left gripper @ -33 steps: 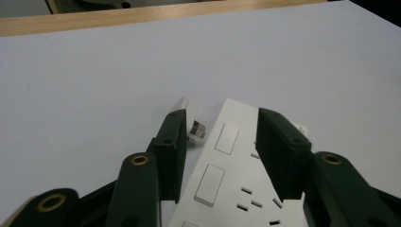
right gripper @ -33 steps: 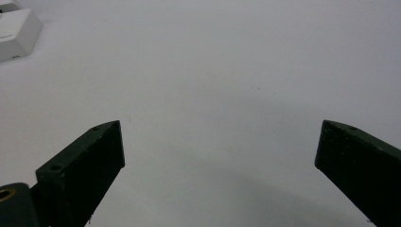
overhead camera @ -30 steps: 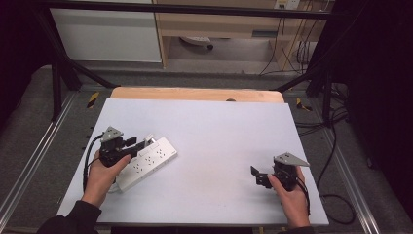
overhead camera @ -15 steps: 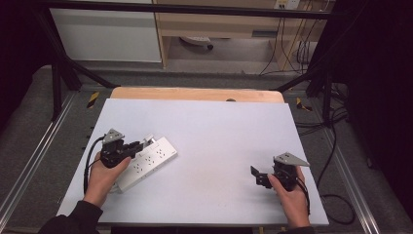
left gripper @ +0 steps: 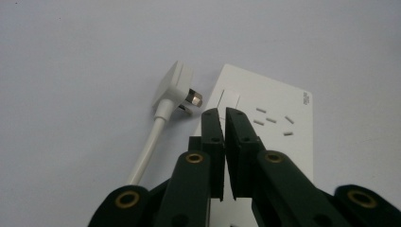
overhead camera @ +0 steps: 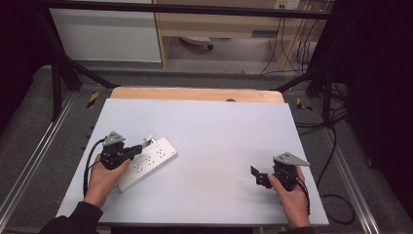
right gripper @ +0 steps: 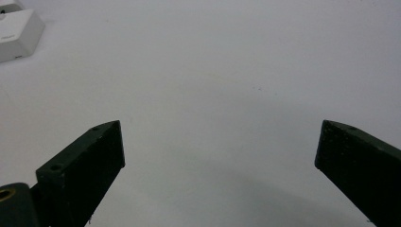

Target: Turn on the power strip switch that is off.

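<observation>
One white rectangular plastic power strip (overhead camera: 146, 163) lay slantwise on the left half of the pale grey counter (overhead camera: 214, 126), and one white flat-headed plug (left gripper: 173, 87) on a white cable (left gripper: 146, 151) rested just beside the strip's far end, metal prongs turned toward it. Two black two-jaw grippers were present, each held in one hand. The left gripper (left gripper: 222, 118) hovered over the strip with its jaws drawn together, a thin slit between them and nothing clasped; its body hid the near part of the strip in the left gripper view. The right gripper (overhead camera: 256, 174) sat near the counter's front right, jaws spread wide and empty. A corner of the strip appeared cut off at the upper left of the right gripper view. Bare counter lay between the two grippers and toward the far wooden edge (overhead camera: 195, 93).
</observation>
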